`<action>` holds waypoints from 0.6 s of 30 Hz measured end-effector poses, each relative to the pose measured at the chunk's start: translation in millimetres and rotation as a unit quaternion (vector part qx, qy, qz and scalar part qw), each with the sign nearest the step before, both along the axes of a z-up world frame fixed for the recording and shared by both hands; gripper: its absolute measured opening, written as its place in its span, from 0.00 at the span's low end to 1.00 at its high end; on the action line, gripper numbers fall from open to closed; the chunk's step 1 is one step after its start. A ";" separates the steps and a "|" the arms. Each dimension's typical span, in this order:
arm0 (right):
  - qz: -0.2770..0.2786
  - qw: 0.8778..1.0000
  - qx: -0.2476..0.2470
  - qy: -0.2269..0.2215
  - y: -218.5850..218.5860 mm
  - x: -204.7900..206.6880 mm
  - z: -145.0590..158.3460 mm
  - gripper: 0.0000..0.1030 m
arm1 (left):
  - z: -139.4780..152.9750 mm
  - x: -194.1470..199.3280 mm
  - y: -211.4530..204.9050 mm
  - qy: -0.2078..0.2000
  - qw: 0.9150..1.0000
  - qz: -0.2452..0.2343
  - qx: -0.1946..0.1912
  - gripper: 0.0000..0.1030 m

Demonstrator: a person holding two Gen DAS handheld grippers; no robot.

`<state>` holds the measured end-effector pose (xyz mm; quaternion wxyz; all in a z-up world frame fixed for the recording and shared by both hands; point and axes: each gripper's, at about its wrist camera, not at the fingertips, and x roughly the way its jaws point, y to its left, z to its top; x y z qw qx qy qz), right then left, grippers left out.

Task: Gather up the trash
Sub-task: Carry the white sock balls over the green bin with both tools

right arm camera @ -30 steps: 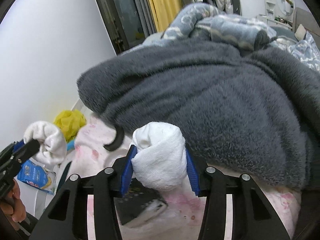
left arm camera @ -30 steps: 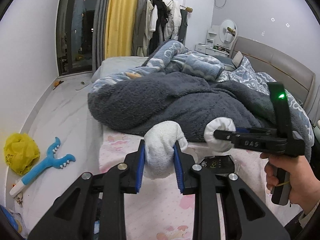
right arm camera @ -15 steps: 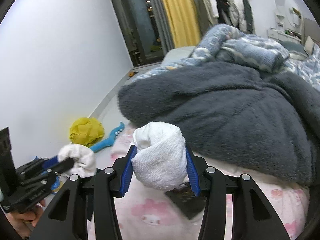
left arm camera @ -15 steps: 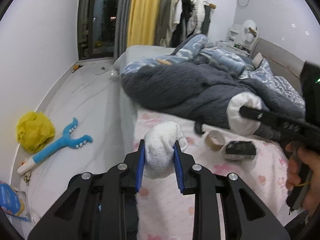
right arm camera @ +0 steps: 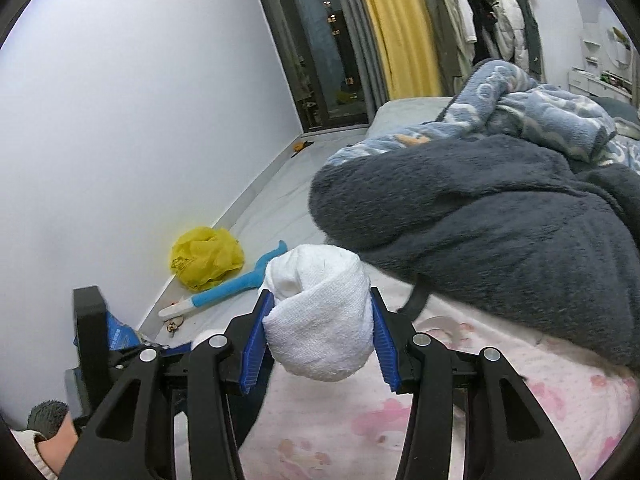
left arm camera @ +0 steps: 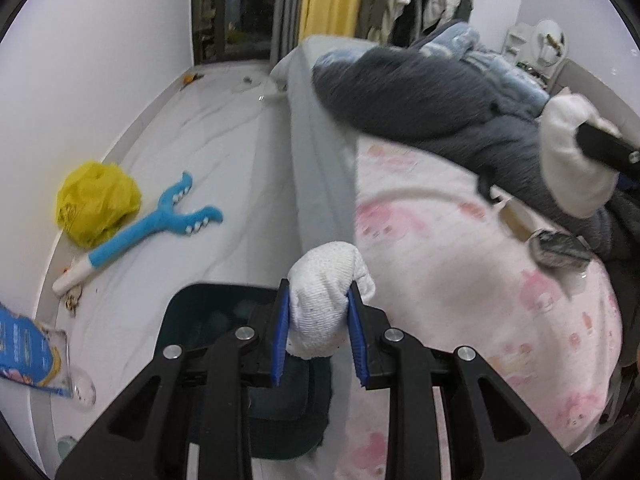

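Observation:
My left gripper (left arm camera: pixel 318 312) is shut on a white rolled sock (left arm camera: pixel 326 290) and holds it over the near rim of a dark bin (left arm camera: pixel 208 320) standing on the floor beside the bed. My right gripper (right arm camera: pixel 318 332) is shut on a second white rolled sock (right arm camera: pixel 320 328), held above the pink sheet (right arm camera: pixel 460 400). That right gripper with its sock also shows at the right edge of the left wrist view (left arm camera: pixel 572 160). The left gripper's body shows at the lower left of the right wrist view (right arm camera: pixel 92 344).
A yellow plastic bag (left arm camera: pixel 96 204), a blue toy (left arm camera: pixel 160 224) and a blue packet (left arm camera: pixel 24 348) lie on the white floor by the wall. On the bed lie a dark grey blanket (right arm camera: pixel 500 220), a tape roll (left arm camera: pixel 516 220) and a dark packet (left arm camera: pixel 560 248).
Both grippers have swung left, away from the bed, each still shut on its sock. The dark bin has come into view under my left gripper.

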<state>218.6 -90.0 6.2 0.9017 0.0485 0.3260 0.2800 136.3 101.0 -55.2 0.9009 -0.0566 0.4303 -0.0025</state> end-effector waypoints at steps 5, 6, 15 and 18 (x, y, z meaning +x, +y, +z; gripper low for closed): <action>0.019 1.000 -0.011 0.000 25.2 -7.2 -2.1 0.47 | -18.9 -3.4 20.2 0.035 0.999 0.016 -0.004 0.28; 0.023 1.000 -0.013 0.001 29.2 -7.8 -2.8 0.47 | -21.6 -3.1 23.2 0.040 0.999 0.018 -0.005 0.28; 0.055 0.998 -0.029 0.018 74.7 -19.9 -15.5 0.47 | -50.8 -9.3 60.0 0.081 0.996 0.041 -0.026 0.28; 0.067 0.997 -0.038 0.025 89.0 -21.6 -22.3 0.47 | -65.8 -11.6 74.5 0.104 0.992 0.055 -0.040 0.28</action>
